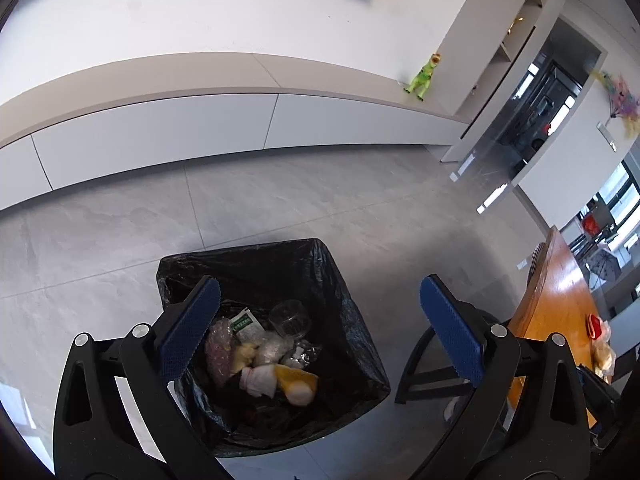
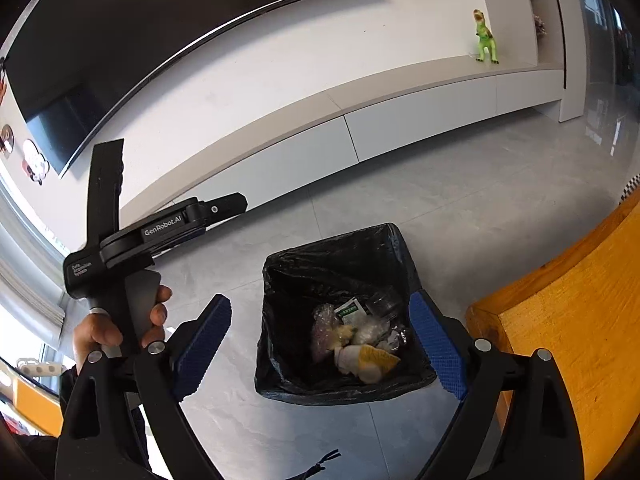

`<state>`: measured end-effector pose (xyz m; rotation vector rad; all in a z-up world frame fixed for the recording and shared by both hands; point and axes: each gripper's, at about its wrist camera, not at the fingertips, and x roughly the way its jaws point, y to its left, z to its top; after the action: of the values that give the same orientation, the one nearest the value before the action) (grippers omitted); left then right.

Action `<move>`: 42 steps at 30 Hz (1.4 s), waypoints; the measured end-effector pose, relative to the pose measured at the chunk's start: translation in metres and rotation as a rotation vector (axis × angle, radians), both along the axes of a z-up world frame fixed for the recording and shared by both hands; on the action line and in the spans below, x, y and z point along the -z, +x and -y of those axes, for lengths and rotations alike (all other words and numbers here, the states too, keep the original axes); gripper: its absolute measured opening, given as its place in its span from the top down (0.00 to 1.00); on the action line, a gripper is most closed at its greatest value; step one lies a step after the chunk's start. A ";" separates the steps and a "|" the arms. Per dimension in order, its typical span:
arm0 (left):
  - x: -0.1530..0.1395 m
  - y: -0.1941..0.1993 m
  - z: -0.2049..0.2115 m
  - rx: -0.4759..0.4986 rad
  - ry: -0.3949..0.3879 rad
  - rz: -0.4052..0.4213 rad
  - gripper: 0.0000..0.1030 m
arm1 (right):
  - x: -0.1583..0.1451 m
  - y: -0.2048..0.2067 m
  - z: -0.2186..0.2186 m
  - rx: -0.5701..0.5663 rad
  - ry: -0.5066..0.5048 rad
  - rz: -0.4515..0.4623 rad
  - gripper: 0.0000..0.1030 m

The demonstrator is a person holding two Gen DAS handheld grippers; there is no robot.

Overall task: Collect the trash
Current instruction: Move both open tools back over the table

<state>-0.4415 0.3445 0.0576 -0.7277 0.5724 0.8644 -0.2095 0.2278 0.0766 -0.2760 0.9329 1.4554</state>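
In the left wrist view, the left gripper (image 1: 320, 328) fills the lower half of the frame with its blue pads spread wide apart, holding and touching nothing. Between and below them stands the trash bin (image 1: 362, 340), lined with a black bag, on the grey tile floor. Inside lie a clear plastic cup (image 1: 291, 319), a green-and-white packet (image 1: 247, 322), a yellow wrapper (image 1: 298, 384) and crumpled bits that are hard to name. An orange table (image 1: 556, 304) runs down the right edge.

In the right wrist view, the right gripper (image 2: 320, 344) is likewise spread wide and empty, the bin (image 2: 276, 344) showing between its pads at lower centre. This view alone shows the left gripper from outside at middle left, held by the person's left hand (image 2: 116, 330), and a green toy dinosaur (image 2: 485, 38) at upper right.
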 end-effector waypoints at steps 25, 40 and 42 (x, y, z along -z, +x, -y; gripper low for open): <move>-0.034 0.223 0.138 0.564 0.070 -0.026 0.06 | -0.022 0.137 0.227 0.433 0.254 -0.029 0.03; -0.023 0.403 0.284 0.975 0.065 -0.092 0.06 | 0.001 0.246 0.405 0.965 0.166 -0.054 0.03; -0.022 0.421 0.302 1.011 0.063 -0.095 0.06 | 0.009 0.255 0.418 1.014 0.097 -0.086 0.03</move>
<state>-0.0204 0.0428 0.0793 -0.2584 0.8751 -0.0291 0.0454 -0.1900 0.0672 0.3125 0.8661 0.5663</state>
